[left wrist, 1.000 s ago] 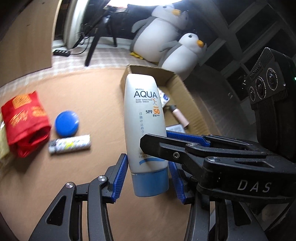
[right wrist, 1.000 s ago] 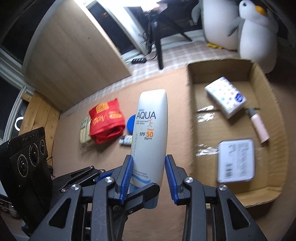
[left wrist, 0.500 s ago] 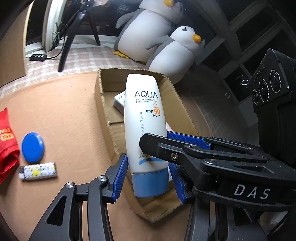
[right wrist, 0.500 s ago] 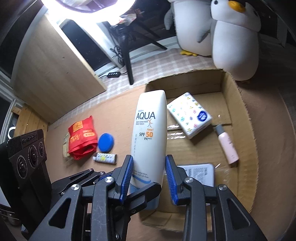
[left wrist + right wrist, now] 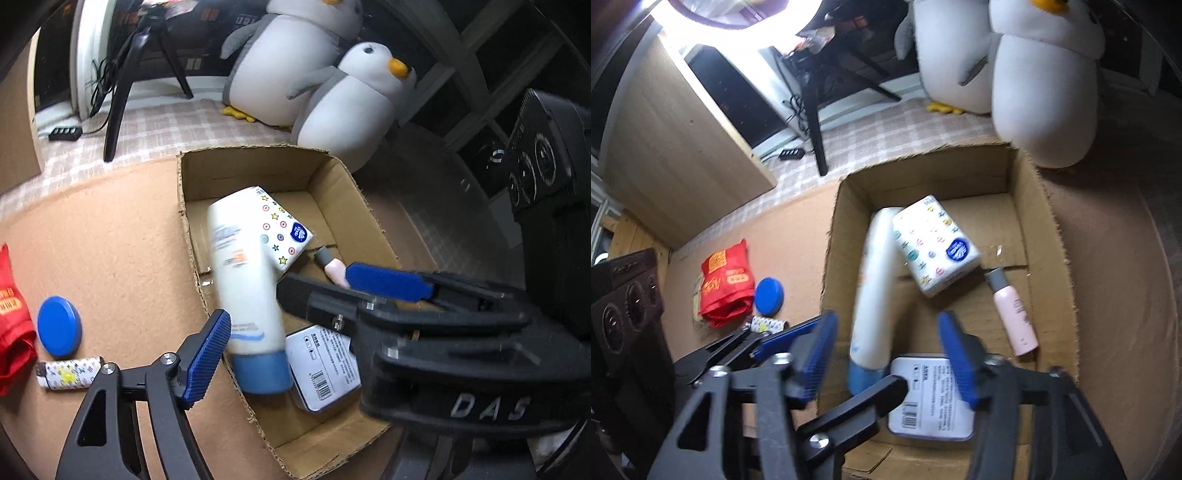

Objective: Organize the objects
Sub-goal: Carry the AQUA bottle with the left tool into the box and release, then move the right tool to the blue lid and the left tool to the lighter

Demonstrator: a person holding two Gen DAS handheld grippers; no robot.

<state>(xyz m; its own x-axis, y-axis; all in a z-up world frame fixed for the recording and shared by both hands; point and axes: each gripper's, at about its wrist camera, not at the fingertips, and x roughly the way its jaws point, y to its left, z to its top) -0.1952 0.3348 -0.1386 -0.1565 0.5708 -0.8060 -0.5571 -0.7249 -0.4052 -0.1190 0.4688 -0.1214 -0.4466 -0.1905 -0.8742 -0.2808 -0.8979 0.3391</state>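
With both grippers' jaws just opened, the sunscreen tube point(image 5: 875, 280) drops, blurred, into the box point(image 5: 1049, 236)

Only thing I can really read is "DAS" in raised letters on the black gripper point(image 5: 388, 291) body, just right of the cardboard box point(image 5: 347, 192). The lotion tube point(image 5: 247, 280) print is motion-blurred, and the tin point(image 5: 929, 400) inside the box has a barcode label too tiny to read.

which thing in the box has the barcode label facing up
The flat silver tin at the box's near end; the sunscreen tube, tissue pack and pink bottle show none.
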